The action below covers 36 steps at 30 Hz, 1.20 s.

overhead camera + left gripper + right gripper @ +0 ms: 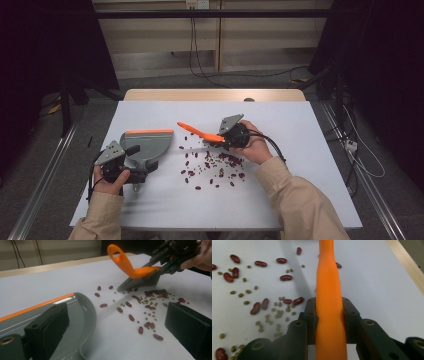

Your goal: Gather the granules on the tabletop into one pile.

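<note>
While the right gripper (218, 140) has its two black fingers (310, 315) clamped on the handle of a small orange plastic hand brush with dark grey bristles (136, 272), the brush stands tilted over the middle of the table, its bristles down on the surface at the far edge of the spill and its looped handle end pointing up and away toward the left in the high view. Just beside and in front of the bristles lies a scatter of dark red kidney beans (220, 167) mixed with small green mung beans (150, 303), spread loosely across the white table (300, 120).

Well to the left of the beans rests a grey plastic dustpan with an orange front lip (149, 142), flat on the table, its curved side wall facing the spill. At its near end the left gripper (131, 165) sits; in the left gripper view its fingers (47, 327) stand wide apart, one over the pan's tray, the other above bare table beside the beans, so they press on nothing.
</note>
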### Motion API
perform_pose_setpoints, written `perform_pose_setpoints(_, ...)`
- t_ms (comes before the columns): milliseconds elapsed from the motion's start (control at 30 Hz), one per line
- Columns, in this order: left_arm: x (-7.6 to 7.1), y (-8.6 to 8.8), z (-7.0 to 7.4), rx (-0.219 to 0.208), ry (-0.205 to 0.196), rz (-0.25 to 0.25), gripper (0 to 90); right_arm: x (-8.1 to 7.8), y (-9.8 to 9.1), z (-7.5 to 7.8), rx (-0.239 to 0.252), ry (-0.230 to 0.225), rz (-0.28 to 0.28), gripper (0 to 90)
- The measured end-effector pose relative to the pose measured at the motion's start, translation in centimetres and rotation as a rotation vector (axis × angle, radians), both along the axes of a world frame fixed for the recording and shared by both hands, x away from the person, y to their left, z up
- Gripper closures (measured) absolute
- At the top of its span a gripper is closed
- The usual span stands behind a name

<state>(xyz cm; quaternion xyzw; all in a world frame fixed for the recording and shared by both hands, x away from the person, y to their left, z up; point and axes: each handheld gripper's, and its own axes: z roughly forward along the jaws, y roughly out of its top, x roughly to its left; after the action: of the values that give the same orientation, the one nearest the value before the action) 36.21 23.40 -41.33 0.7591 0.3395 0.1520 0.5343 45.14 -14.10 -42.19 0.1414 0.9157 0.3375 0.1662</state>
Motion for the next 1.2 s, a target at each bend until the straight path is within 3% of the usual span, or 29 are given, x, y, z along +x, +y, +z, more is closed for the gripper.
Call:
perform_pose_setpoints(433, 0.0, -0.1, 0.0, 0.0, 0.0, 0.0, 5.3, -2.4, -0.2, 0.2, 0.02, 0.029, 0.052, 71.3)
perform_pose_setpoints(567, -0.1, -0.1, 0.0, -0.007, -0.005, 0.001, 5.3, -2.6, -0.4, 0.6, 0.035, 0.015, 0.047, 71.4)
perform_pose_setpoints(700, -0.1, -0.1, 0.0, -0.008, -0.004, 0.0, 5.3, -1.8, -1.3, 1.4, 0.123, 0.0, 0.001, 71.5)
perform_pose_setpoints(900, 0.0, -0.1, 0.0, -0.005, -0.002, -0.003, 5.3, -0.2, -1.5, 1.5, 0.161, -0.013, -0.058, 71.5)
perform_pose_setpoints(1200, 0.0, 0.0, 0.0, -0.003, 0.0, -0.007, 5.2, 2.9, 0.3, 1.2, 0.176, -0.053, -0.13, 71.5)
